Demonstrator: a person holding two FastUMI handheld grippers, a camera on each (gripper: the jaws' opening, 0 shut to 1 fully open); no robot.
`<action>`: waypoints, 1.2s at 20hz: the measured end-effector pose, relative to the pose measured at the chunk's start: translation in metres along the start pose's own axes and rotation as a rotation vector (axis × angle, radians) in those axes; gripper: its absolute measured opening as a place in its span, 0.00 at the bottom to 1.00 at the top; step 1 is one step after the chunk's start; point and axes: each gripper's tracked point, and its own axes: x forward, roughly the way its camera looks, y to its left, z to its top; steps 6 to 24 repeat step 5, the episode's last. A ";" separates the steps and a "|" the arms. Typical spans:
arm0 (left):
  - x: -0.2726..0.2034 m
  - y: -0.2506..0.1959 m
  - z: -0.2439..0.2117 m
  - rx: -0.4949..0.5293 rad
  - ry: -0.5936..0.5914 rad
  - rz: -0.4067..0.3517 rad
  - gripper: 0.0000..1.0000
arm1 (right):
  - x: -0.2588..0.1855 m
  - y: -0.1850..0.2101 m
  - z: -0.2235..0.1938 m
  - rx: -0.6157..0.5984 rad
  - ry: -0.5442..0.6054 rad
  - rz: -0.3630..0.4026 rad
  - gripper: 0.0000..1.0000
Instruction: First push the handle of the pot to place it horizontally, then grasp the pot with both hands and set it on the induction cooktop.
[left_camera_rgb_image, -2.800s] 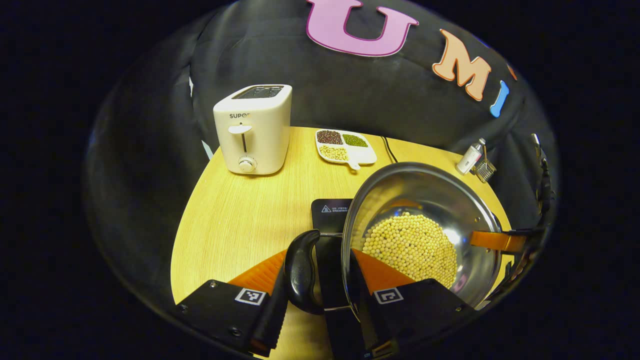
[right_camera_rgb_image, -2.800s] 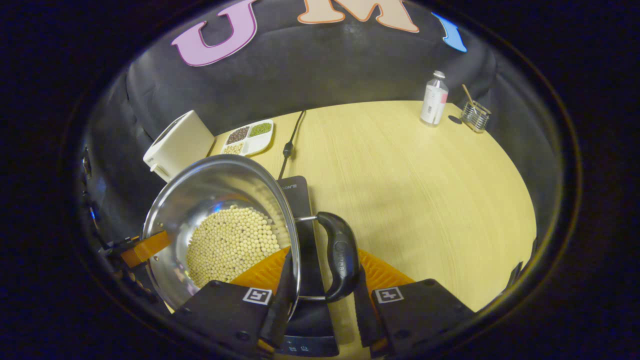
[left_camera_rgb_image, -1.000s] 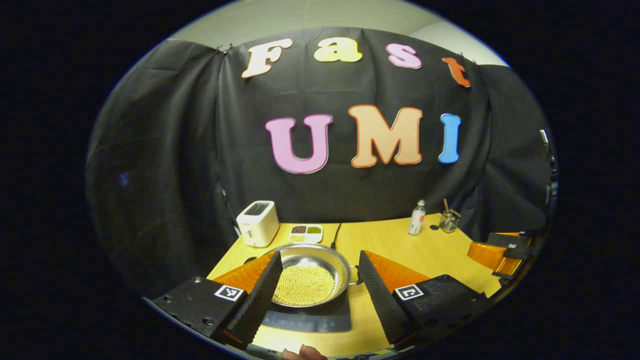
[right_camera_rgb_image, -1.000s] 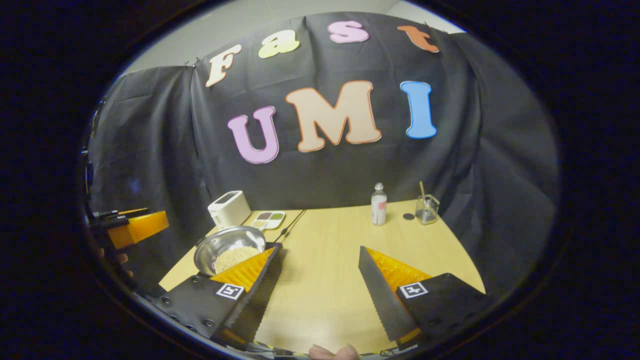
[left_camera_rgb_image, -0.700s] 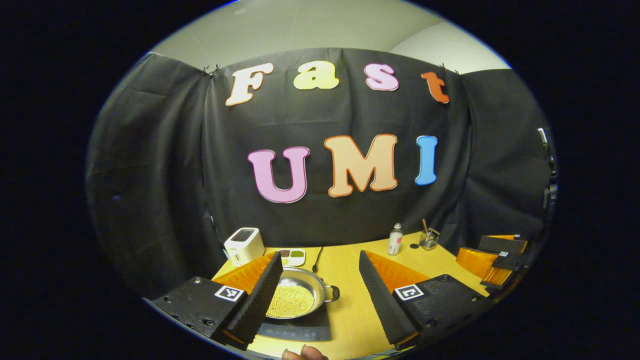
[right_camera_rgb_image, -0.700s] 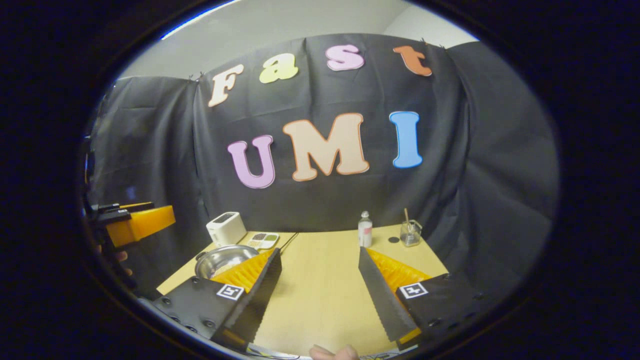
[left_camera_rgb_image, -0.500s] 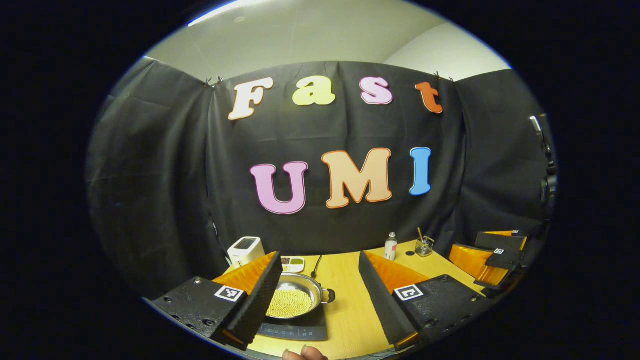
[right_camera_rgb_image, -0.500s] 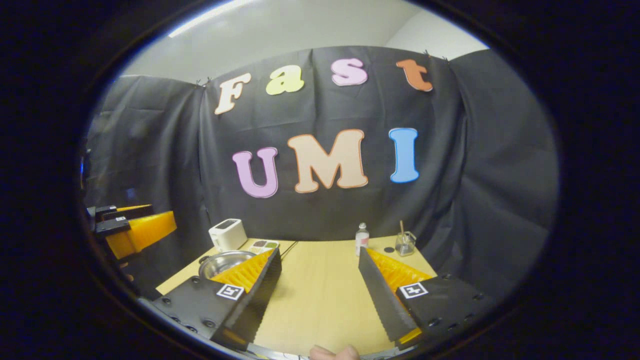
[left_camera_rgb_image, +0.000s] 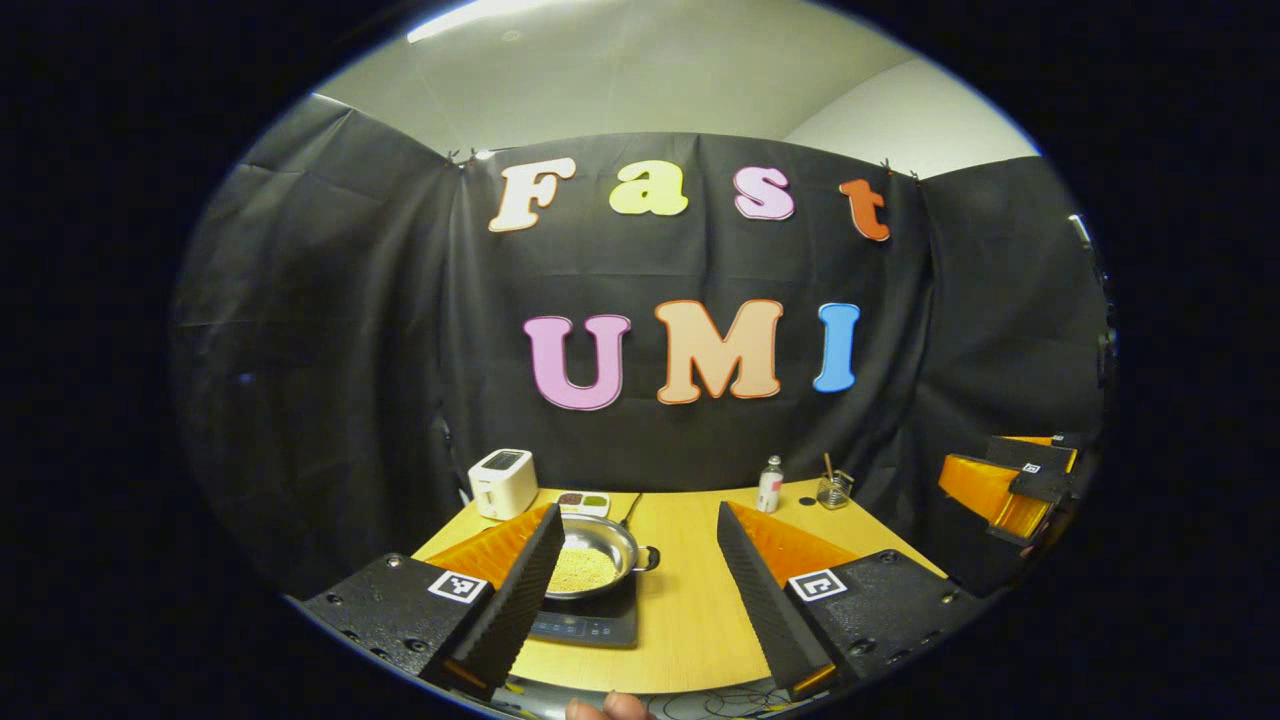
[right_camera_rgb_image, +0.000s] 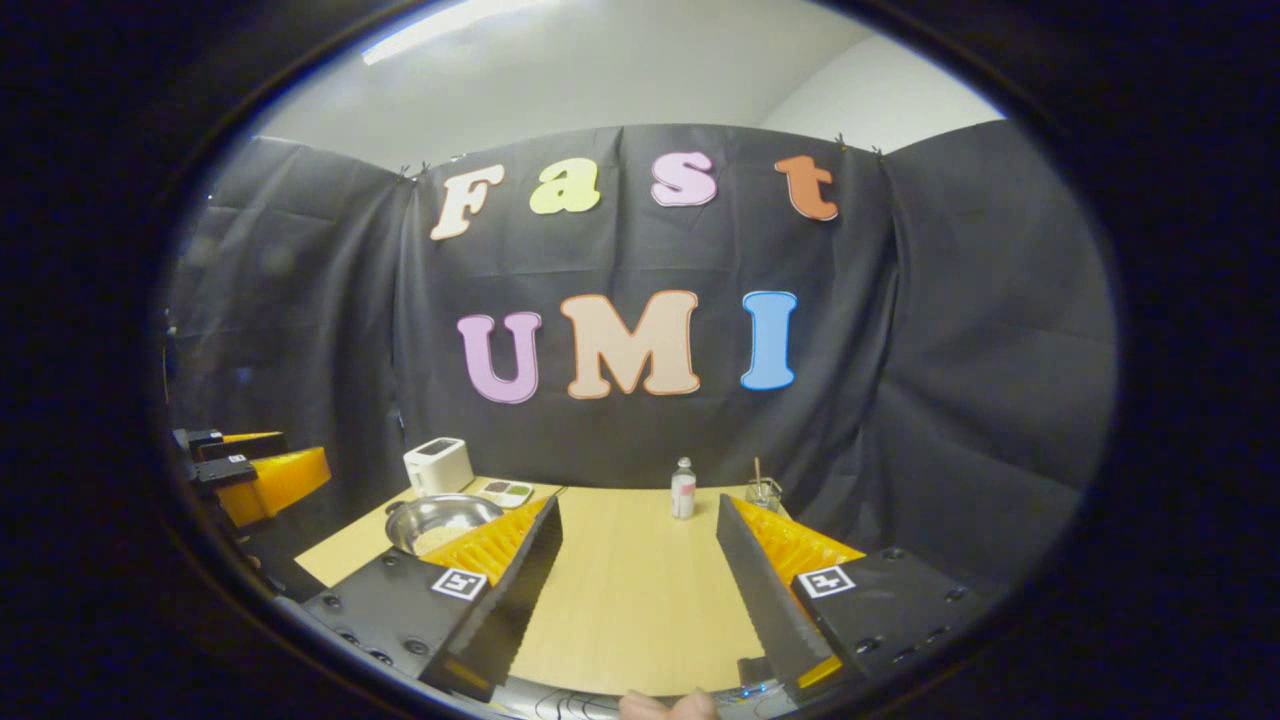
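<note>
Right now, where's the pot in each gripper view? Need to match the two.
Left gripper view: the pot is low and left of centre, on the induction cooktop, beside that gripper's left finger.
Right gripper view: the pot is low on the left, partly behind that gripper's left finger.
Shared landmark: the white toaster, behind and left of the pot in both.

Cloth-walled recording booth (left_camera_rgb_image: 330, 330), kitchen-props table (left_camera_rgb_image: 690, 620)
</note>
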 end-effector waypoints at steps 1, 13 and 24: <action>-0.001 -0.002 0.007 0.009 -0.016 0.014 0.92 | 0.004 -0.005 0.005 0.001 -0.011 0.004 0.94; -0.006 -0.016 0.029 -0.003 -0.041 0.035 0.93 | 0.007 -0.013 0.031 0.052 -0.030 0.035 0.94; -0.006 -0.016 0.029 -0.003 -0.041 0.035 0.93 | 0.007 -0.013 0.031 0.052 -0.030 0.035 0.94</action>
